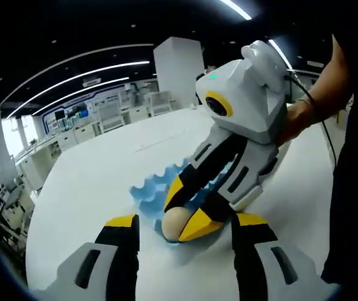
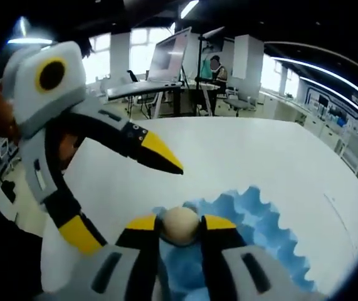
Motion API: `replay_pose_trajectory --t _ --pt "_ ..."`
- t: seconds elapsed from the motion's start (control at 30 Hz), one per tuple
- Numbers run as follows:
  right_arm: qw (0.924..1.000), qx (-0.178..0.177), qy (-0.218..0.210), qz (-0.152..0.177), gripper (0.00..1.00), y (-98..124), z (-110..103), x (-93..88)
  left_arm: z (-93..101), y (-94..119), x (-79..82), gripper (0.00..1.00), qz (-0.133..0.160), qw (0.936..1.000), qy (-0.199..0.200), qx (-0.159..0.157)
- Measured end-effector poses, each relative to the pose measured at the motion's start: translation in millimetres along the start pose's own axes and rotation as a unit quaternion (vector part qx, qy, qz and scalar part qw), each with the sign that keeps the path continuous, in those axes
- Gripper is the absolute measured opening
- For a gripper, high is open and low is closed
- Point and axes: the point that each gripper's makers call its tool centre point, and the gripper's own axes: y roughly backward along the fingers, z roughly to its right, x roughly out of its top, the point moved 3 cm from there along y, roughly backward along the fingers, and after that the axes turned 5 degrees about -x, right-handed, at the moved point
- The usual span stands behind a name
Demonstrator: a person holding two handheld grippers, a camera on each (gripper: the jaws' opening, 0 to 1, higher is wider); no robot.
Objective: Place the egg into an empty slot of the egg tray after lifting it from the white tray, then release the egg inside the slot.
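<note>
In the left gripper view, the left gripper (image 1: pixel 185 229) rises from the bottom with its two black and yellow jaws spread wide and nothing between them. Just past those jaws sits the light blue bumpy plastic egg tray (image 1: pixel 150 191) on the big white table (image 1: pixel 84 188). The right gripper (image 1: pixel 188 219), grey and white with yellow tips, reaches down to the near edge of the egg tray. It pinches the smooth tan egg (image 1: pixel 173 222) between its tips. The egg looks low, at or just above a cup at the tray's near edge, but I cannot tell if it touches the bottom.

In the right gripper view, the right gripper (image 2: pixel 180 226) holds the tan egg (image 2: pixel 180 224) snugly between its two yellow-tipped jaws. The blue egg tray (image 2: pixel 260 219) lies right under and beyond the egg, and its cups look empty. The left gripper (image 2: pixel 131 188) comes in from the left of the egg tray, its jaws far apart, one yellow tip pointing over the table (image 2: pixel 241 157) near the egg.

I think the step now is setting the egg down into a cup. To do it well, lower the egg straight and slow until it rests in the cup. Then open the jaws just a little, gently, so the egg does not roll or crack. Keep the left gripper away from the egg tray so it does not bump anything.
</note>
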Motion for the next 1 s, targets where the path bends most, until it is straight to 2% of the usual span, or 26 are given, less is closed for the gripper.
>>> replay_pose_trajectory --t 0.13,0.27,0.37,0.43,0.67,0.77,0.87,0.93,1.0 --pt "1.0 -0.002 0.008 0.004 0.26 2.6 0.2 -0.8 1.9 0.1 0.5 0.58 0.0 1.0 0.0 -0.003" --pt "0.9993 -0.008 -0.036 0.009 0.26 11.3 5.3 -1.5 3.4 -0.5 0.4 0.58 0.0 1.0 0.0 -0.004" --pt "0.9982 -0.021 -0.049 0.027 0.26 24.5 9.5 -1.1 3.6 -1.0 0.0 0.58 -0.001 1.0 0.0 -0.005" --pt "0.9963 -0.037 -0.06 0.049 0.26 37.3 13.0 -0.8 3.8 -1.0 0.4 0.58 -0.001 1.0 -0.001 -0.005" --pt "0.987 -0.11 -0.091 0.074 0.26 89.1 28.0 -21.6 5.9 -3.0 1.6 0.57 0.002 1.0 0.004 -0.002" --pt "0.9764 -0.174 -0.106 0.073 0.26 124.8 43.9 -41.1 8.9 -3.8 2.8 0.57 0.001 1.0 0.002 -0.004" --pt "0.9614 -0.231 -0.132 0.069 0.26 158.0 58.7 -61.9 9.7 -4.3 3.9 0.57 0.003 1.0 0.0 -0.003" --pt "0.9463 -0.28 -0.152 0.057 0.26 186.1 70.3 -80.3 9.8 -5.0 4.3 0.57 0.003 1.0 0.0 -0.003" --pt "0.94 -0.298 -0.158 0.051 0.26 198.1 74.1 -88.4 10.6 -5.6 5.1 0.56 0.003 1.0 0.001 -0.004"
